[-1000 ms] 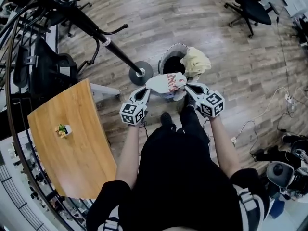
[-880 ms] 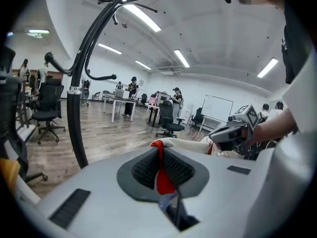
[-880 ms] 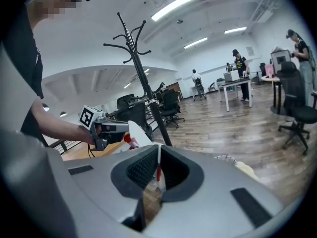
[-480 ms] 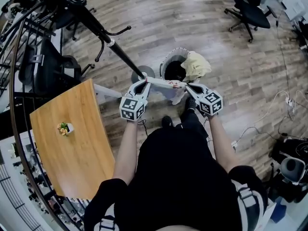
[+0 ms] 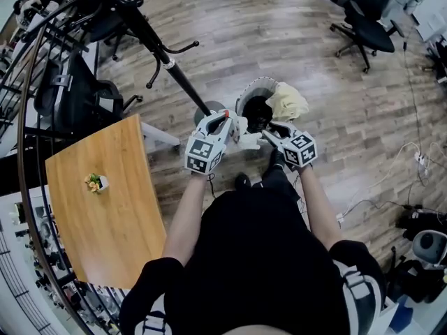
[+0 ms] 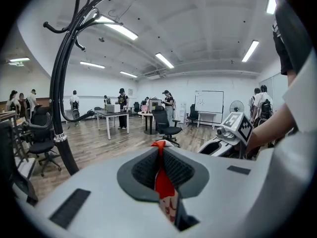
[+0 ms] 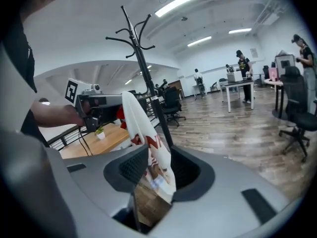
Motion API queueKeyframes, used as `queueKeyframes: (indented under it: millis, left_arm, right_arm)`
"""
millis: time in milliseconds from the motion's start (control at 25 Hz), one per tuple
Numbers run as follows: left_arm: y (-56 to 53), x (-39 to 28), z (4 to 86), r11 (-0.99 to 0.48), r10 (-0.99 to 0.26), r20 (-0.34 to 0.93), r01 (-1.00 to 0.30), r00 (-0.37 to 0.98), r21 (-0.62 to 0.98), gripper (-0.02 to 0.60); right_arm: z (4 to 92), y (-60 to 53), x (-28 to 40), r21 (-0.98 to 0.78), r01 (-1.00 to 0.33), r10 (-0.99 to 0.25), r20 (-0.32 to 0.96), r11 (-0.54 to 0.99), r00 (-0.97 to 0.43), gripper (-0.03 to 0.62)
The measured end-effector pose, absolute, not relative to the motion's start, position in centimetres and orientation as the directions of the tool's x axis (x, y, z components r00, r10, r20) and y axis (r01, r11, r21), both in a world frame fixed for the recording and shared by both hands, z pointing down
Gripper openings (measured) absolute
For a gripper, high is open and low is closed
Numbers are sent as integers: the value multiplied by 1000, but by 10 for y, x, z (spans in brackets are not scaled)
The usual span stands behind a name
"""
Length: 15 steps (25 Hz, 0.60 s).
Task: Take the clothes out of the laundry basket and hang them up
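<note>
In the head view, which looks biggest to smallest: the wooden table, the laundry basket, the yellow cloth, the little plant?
Wooden table, clearly largest.
Laundry basket and yellow cloth look about alike; the basket is partly hidden.
Little plant, smallest.

- garment [image 5: 246, 140]: white with red print, bunched, off the floor at 6 o'clock of the basket, one edge pinched in the left gripper [image 5: 226, 119].
- basket [image 5: 244, 91]: round, upright on the floor, dark inside.
- cream cloth [image 5: 285, 101]: draped over the basket's rim at 3 o'clock.
</note>
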State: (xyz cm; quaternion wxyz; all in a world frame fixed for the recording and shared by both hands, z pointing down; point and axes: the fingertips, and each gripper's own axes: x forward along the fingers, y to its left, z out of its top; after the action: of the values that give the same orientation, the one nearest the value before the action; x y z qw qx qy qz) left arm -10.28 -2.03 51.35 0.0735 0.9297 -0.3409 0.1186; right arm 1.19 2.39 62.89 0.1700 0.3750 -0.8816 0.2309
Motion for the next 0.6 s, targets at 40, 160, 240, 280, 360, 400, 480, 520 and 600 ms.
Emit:
queueKeyframes:
  millis: [40, 160, 240, 280, 360, 400, 480, 520, 600]
  left_arm:
    - [-19, -100, 513, -759, -614, 271, -649, 742, 55, 35]
    - [-16, -95, 513, -770, -602, 278, -636, 749, 46, 35]
    - [-13, -91, 514, -778, -594, 281, -627, 754, 37, 35]
    - [-11, -89, 514, -781, -591, 281, -623, 756, 33, 35]
    - [-8, -85, 513, -786, -586, 281, -618, 760, 33, 35]
    - [-7, -83, 513, -788, -582, 283, -615, 762, 35, 35]
    - [-5, -81, 513, -788, -580, 284, -614, 763, 40, 35]
    - [-6, -80, 512, -786, -583, 282, -617, 762, 42, 35]
    - [-7, -81, 510, -781, -588, 278, -623, 760, 50, 35]
  right_arm:
    - [621, 25, 0, -273, -715, -566, 458, 644, -685, 159]
    - [598, 28, -42, -226, -636, -512, 426, 738, -746, 184]
    - [585, 27, -67, -175, -600, -493, 420, 780, -762, 210]
    - [579, 25, -78, -144, -589, -489, 421, 795, -764, 218]
    - [573, 22, -92, -95, -568, -480, 431, 818, -764, 222]
    - [574, 21, -97, -85, -558, -472, 437, 826, -766, 221]
    - [574, 17, -99, -85, -554, -466, 443, 828, -766, 194]
    - [574, 15, -97, -92, -558, -468, 443, 825, -765, 170]
    - [575, 12, -91, -117, -561, -462, 443, 820, -768, 72]
